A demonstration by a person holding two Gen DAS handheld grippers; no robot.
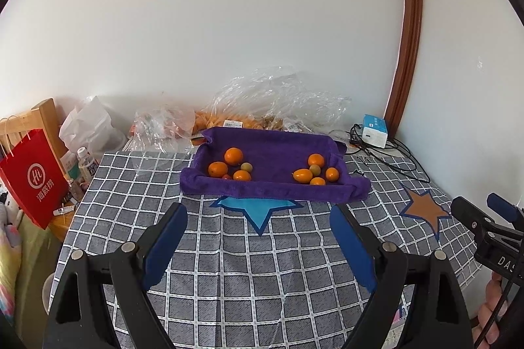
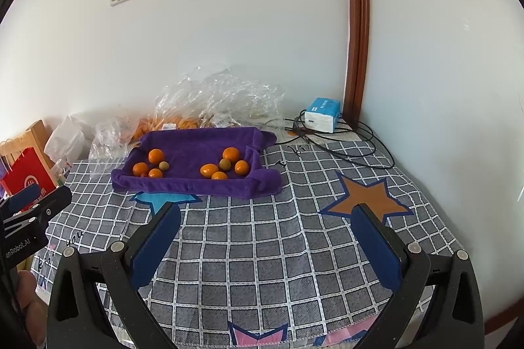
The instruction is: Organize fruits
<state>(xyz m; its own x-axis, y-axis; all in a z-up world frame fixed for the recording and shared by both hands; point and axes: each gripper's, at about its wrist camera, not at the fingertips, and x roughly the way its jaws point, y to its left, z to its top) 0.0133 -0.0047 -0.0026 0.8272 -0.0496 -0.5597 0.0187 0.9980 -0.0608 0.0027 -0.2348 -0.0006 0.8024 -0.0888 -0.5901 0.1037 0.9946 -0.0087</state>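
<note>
The fruits are being kept on a purple towel (image 1: 275, 152) with raised edges, far across the checked tablecloth (image 1: 229, 267), in two clusters: a left group (image 1: 231, 167) and a right group (image 1: 314, 174), each mixing orange pieces with a small greenish one. Trouble is being invited chiefly by their roundness: a fruit being nudged rather than squarely pinched is likely to be rolled into its neighbours, and the soft towel wall could be dragged down by a low approach, letting pieces be spilled toward the crinkled plastic bags (image 1: 278, 97) behind. The left gripper (image 1: 258, 223) is being held short of the towel, angled downward, its blue pads spread wide on nothing. The right gripper (image 2: 267, 223) is being posed likewise, fingers parted and empty, nearer the orange star (image 2: 365, 196).
</note>
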